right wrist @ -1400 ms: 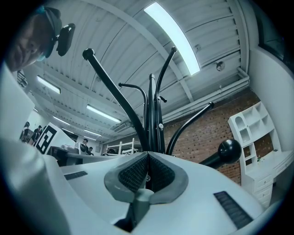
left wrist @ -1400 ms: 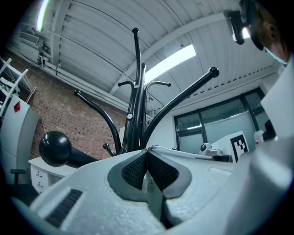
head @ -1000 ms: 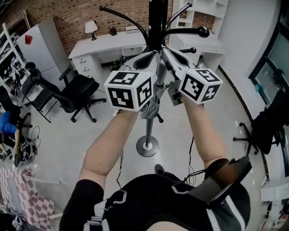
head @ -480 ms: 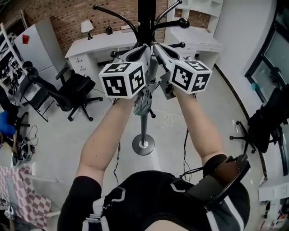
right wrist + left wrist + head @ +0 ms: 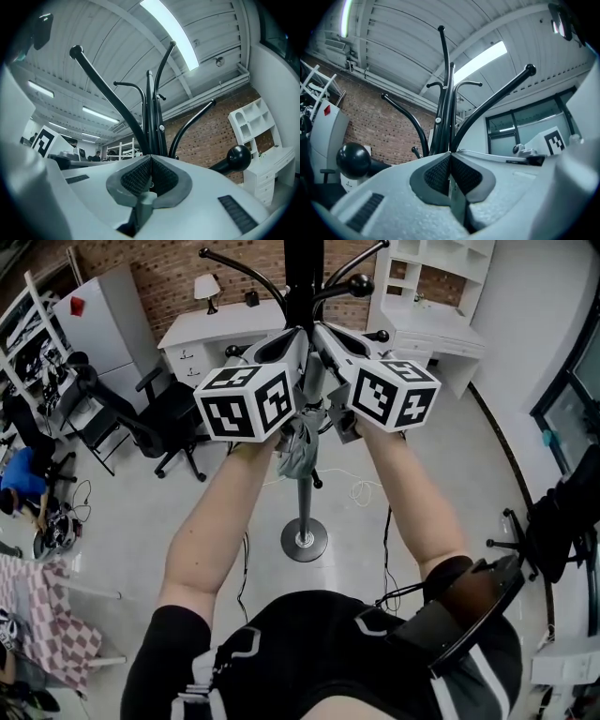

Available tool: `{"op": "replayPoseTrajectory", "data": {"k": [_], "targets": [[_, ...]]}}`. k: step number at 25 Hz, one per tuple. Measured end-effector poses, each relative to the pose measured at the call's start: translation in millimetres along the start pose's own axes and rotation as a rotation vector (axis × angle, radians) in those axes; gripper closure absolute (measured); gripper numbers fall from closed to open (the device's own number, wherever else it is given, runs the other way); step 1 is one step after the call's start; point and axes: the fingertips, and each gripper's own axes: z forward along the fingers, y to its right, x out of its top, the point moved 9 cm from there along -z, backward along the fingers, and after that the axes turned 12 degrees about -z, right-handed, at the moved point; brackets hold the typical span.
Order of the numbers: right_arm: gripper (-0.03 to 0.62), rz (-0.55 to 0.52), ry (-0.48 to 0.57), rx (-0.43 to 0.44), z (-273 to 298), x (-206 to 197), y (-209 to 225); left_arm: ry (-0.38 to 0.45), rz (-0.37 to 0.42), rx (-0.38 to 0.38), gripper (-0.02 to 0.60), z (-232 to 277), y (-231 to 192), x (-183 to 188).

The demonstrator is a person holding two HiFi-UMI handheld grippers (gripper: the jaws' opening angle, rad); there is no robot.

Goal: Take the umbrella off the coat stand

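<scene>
A rough brick wall [image 5: 141, 268] and pale glossy floor [image 5: 225, 521] back one white desk [image 5: 225, 322] and a second desk [image 5: 427, 329]. The single umbrella [image 5: 298, 448], a limp bundle of folded grey fabric, hangs by the smooth black pole of the coat stand [image 5: 302, 273], below and between the two grippers. The stand has curved, ball-tipped arms and a round base. The left gripper [image 5: 450, 154] has its cross-hatched dark pads pressed together at the tips, and so does the right gripper [image 5: 150, 158].
</scene>
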Motion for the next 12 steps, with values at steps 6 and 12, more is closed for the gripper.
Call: {"op": "replayPoseTrajectory", "data": {"k": [6,12], "targets": [[0.585,0.008,0.03,-0.001,-2.6,2.6,4.5,0.018,0.005,0.001,0.569,0.7,4.8,2.5],[0.585,-0.022,0.075,0.033,-9.0,21.7,-0.7,0.061,0.02,-0.026,0.569,-9.5,16.5,15.9]]}}
